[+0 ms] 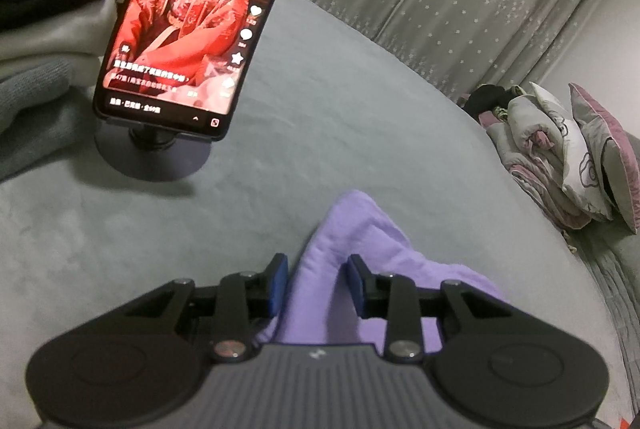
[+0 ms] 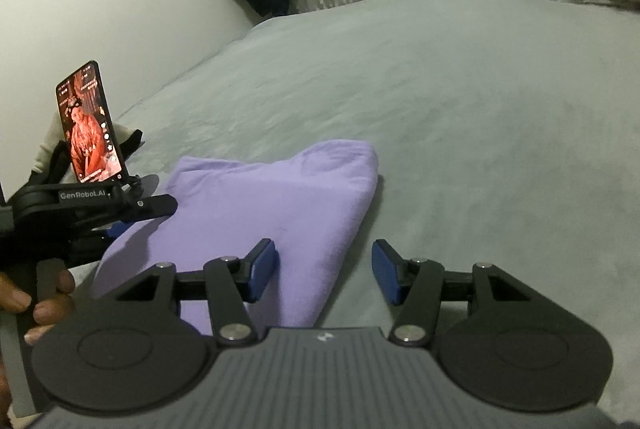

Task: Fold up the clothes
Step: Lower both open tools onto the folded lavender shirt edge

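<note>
- Surface: a grey bed cover [image 2: 460, 101] spreads across both views; a pale wall stands at the left and star-patterned grey curtains [image 1: 460, 9] hang at the far side.
- Task item: a folded purple garment [image 2: 256, 213] lies flat on the cover directly ahead of both grippers, its rounded fold end pointing away from them.
- Left gripper [image 1: 317, 285]: the blue pads stand apart over the near left part of the garment. Purple cloth rises between them, but there is a gap on each side, so nothing is clamped. A hand [image 2: 44, 301] holds the handle of this tool.
- Right gripper [image 2: 325, 275]: jaws wide apart, straddling the garment's right edge; the left pad is over purple cloth, the right pad over bare cover. No grip.
- Phone [image 1: 192, 17]: lit screen, upright on a round-based stand [image 1: 156, 157], to the left of the garment and apart from it.
- Left margin: stacked fabrics [image 1: 44, 29] in black, white and grey; whether these are folded clothes is uncertain, the edge being distorted.
- Far right: bundled bedding and pillows [image 1: 568, 157].
</note>
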